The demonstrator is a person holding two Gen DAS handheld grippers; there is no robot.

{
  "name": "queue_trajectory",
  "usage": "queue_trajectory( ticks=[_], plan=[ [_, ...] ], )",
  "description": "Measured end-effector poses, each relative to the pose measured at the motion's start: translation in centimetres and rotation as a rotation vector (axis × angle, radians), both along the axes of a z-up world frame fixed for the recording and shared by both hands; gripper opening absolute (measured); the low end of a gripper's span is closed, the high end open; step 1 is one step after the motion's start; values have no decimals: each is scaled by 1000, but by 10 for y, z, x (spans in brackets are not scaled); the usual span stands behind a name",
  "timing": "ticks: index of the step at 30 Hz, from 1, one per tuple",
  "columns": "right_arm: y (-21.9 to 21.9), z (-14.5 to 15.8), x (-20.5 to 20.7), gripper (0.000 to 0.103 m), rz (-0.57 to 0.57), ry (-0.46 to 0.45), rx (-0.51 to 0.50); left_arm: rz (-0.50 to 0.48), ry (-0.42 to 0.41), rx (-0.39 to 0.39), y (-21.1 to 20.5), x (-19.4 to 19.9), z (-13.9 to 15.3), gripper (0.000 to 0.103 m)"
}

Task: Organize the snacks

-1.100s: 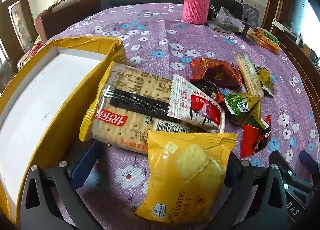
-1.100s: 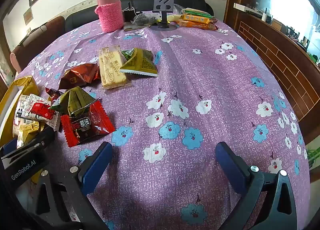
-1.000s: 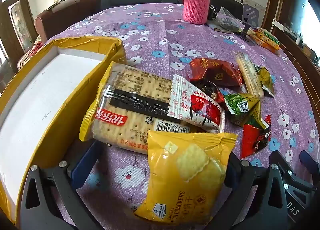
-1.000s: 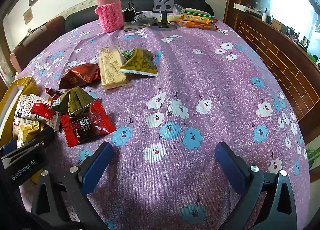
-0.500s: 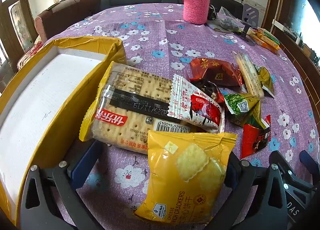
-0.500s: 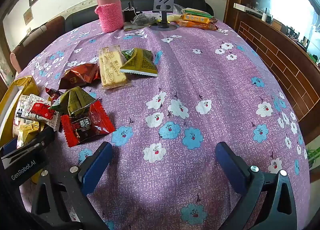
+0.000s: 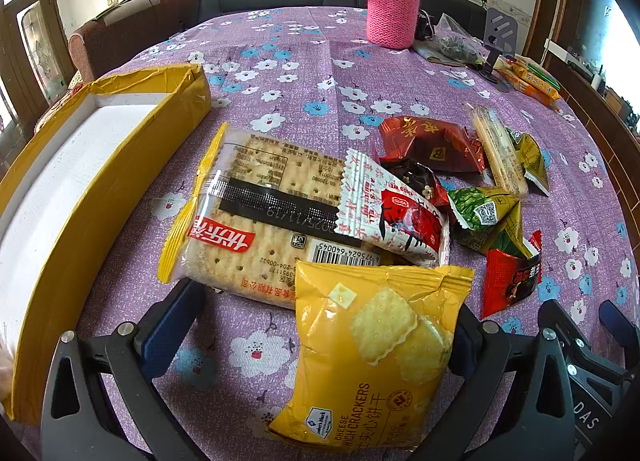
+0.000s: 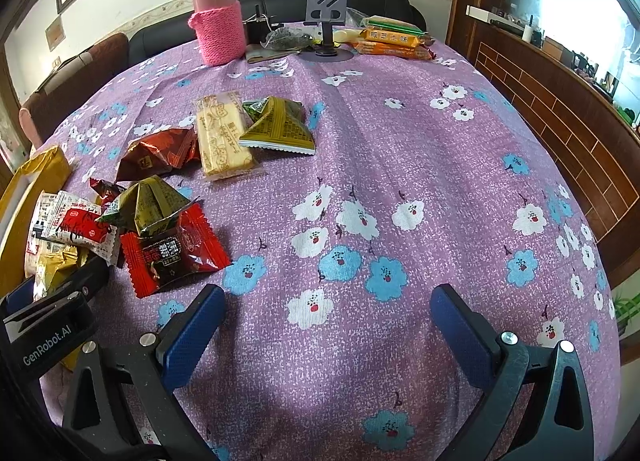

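A pile of snack packets lies on the purple flowered tablecloth. In the left wrist view my left gripper point(image 7: 320, 325) is open, with a yellow cheese cracker pack point(image 7: 376, 345) lying between its fingers. Behind it lie a large clear cracker pack point(image 7: 256, 217), a white-and-red packet point(image 7: 392, 217), red and green packets. An open yellow box point(image 7: 100, 189) with a white inside stands at the left. In the right wrist view my right gripper point(image 8: 326, 317) is open and empty over bare cloth, right of a red packet point(image 8: 172, 253).
A pink flask in a knitted sleeve point(image 8: 218, 17) stands at the table's far side, with a phone stand point(image 8: 326, 13) and orange snack packs point(image 8: 394, 41) beside it. A beige biscuit bar point(image 8: 222, 133) and green packets lie mid-table. A wooden wall runs along the right.
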State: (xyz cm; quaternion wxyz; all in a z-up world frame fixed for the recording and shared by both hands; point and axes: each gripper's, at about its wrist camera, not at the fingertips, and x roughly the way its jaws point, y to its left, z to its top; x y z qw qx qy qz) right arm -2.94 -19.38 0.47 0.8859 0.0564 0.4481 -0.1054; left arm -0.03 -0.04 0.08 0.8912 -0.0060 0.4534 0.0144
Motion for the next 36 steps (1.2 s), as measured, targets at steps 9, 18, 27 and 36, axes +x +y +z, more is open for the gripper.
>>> queue_trajectory(
  ticks=[9,18,27,36],
  plan=[
    [0,0,0,103,0,0,-1,0,0,0,0,0,0,103],
    [0,0,0,103,0,0,-1,-1,0,3,0,0,0,103],
    [0,0,0,103,0,0,-1,-42,24,-1,1,2,0,103],
    [0,0,0,103,0,0,-1,-135,52,-2,1,-10,2,103]
  ],
)
